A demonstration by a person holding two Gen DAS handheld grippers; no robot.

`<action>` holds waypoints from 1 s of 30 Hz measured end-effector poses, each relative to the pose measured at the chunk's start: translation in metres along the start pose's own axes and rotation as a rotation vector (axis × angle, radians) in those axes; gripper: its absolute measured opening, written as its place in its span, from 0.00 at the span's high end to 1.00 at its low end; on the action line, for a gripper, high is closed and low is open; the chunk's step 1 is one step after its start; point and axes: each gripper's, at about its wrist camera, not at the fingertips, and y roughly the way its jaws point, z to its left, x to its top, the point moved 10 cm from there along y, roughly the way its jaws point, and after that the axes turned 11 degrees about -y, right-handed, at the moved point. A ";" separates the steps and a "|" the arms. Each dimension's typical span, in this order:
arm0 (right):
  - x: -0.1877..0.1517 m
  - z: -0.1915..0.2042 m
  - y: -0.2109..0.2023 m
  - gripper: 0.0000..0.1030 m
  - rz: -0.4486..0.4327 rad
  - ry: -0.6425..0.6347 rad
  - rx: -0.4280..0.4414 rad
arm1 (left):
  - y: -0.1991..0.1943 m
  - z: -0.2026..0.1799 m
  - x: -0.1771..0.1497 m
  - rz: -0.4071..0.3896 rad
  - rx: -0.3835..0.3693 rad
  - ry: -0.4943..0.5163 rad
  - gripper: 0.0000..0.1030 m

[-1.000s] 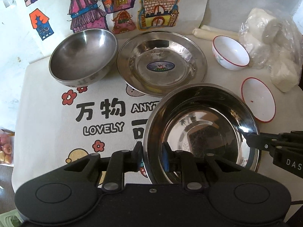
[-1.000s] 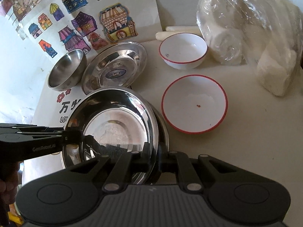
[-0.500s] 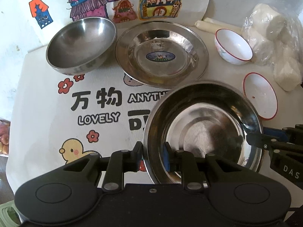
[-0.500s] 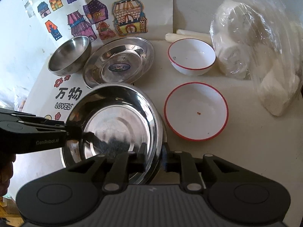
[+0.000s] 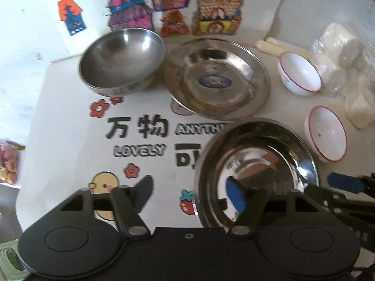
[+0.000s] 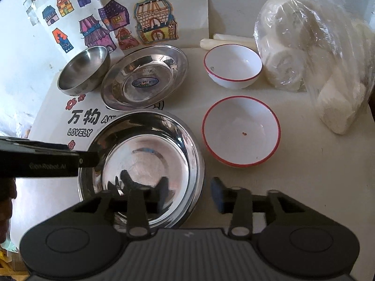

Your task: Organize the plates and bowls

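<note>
A shiny steel plate (image 5: 257, 164) (image 6: 145, 161) lies on the table right in front of both grippers. My left gripper (image 5: 189, 192) is open, its jaws astride the plate's left rim. My right gripper (image 6: 189, 194) is open, its jaws astride the plate's right rim. A second steel plate with a blue sticker (image 5: 215, 79) (image 6: 145, 77) lies behind it. A steel bowl (image 5: 121, 61) (image 6: 84, 70) stands at the back left. A deep white red-rimmed bowl (image 5: 300, 75) (image 6: 233, 66) and a shallower one (image 5: 325, 138) (image 6: 241, 131) stand to the right.
A printed cloth (image 5: 70, 121) covers the left of the table. A clear bag of white rolls (image 6: 309, 53) (image 5: 346, 70) fills the back right. Coloured house drawings (image 6: 117, 23) hang on the wall behind. A white stick (image 6: 211, 42) lies by the wall.
Both grippers have opened and let go of the steel plate's rim. The plate now rests on the table between them.
</note>
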 end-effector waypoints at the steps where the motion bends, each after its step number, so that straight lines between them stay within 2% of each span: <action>1: 0.000 0.000 -0.002 0.37 -0.006 0.004 -0.002 | -0.001 0.003 0.002 -0.004 0.008 -0.005 0.21; 3: 0.000 0.000 -0.006 0.27 -0.023 0.008 0.002 | -0.002 0.010 0.005 -0.020 0.023 -0.025 0.13; 6: 0.000 0.002 -0.013 0.09 -0.049 0.015 0.035 | -0.005 0.019 0.012 -0.054 0.022 -0.035 0.07; 9: 0.002 0.007 -0.018 0.01 -0.077 0.018 0.062 | -0.007 0.027 0.019 -0.075 0.010 -0.060 0.01; 13: 0.010 0.010 -0.023 0.00 -0.120 0.016 0.074 | -0.007 0.038 0.030 -0.083 -0.012 -0.116 0.01; 18: 0.027 0.007 -0.026 0.00 -0.167 0.031 0.088 | -0.002 0.048 0.045 -0.097 -0.002 -0.185 0.01; 26: 0.065 0.001 -0.007 0.00 -0.191 0.081 0.125 | 0.019 0.040 0.069 -0.085 -0.015 -0.259 0.01; 30: 0.084 -0.004 0.010 0.00 -0.171 0.175 0.199 | 0.037 0.032 0.074 -0.047 -0.007 -0.254 0.01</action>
